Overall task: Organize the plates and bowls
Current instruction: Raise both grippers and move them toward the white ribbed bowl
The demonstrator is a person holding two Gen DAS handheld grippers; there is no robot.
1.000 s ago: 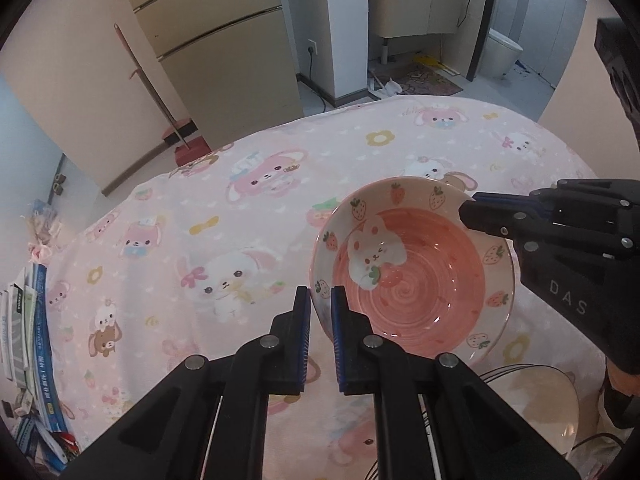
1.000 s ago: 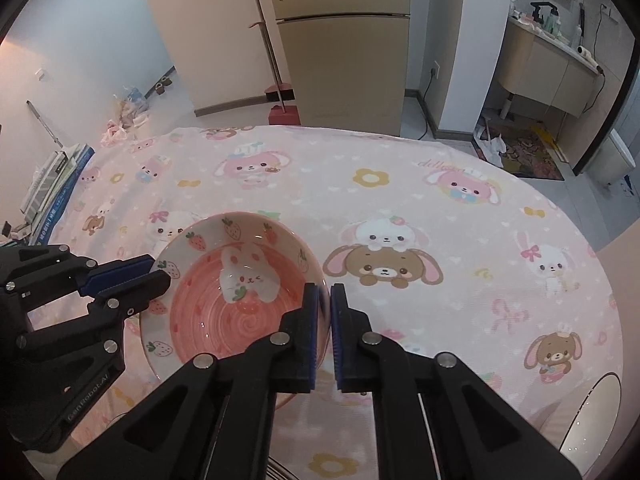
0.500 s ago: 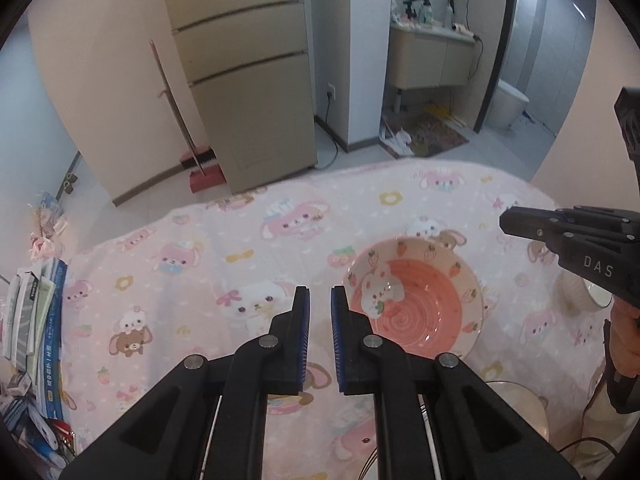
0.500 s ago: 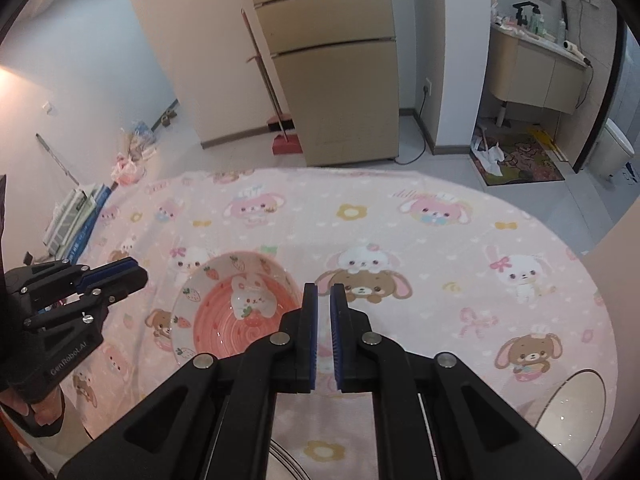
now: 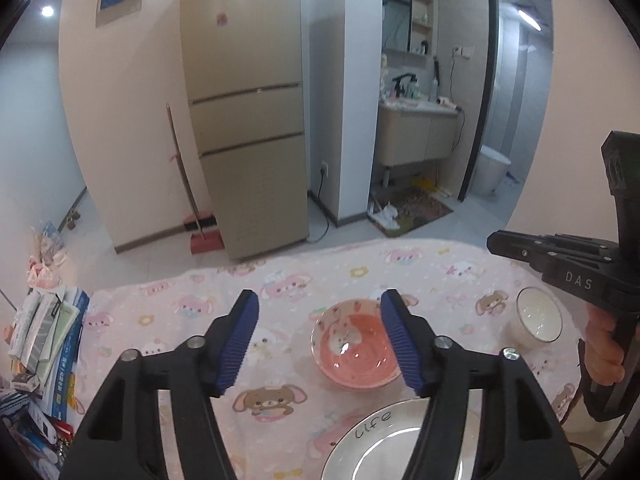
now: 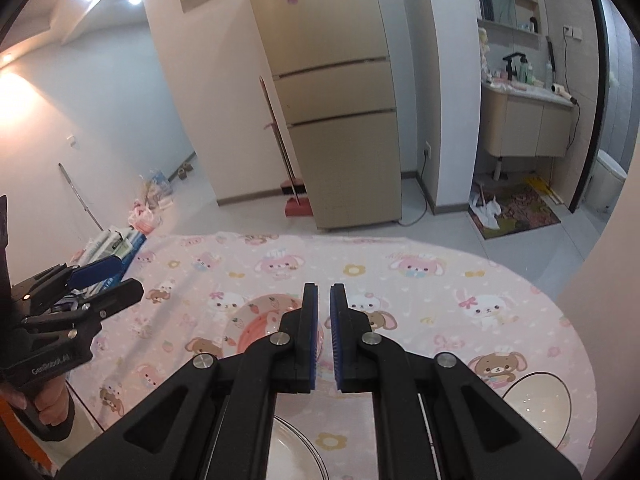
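Bowl now sits free on the pink tabletop, released since a second ago, when both grippers pinched its rim; placing step looks finished. Left gripper lifted clear, jaws opening with nothing between. Right gripper together, empty, raised too. Pink bowl empty; white bowl to its right empty; plate marked "life" nearest, bare.

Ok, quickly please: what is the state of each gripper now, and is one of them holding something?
Left gripper: jaws opening, nothing held; the pink bowl sits on the table below.
Right gripper: closed, empty.
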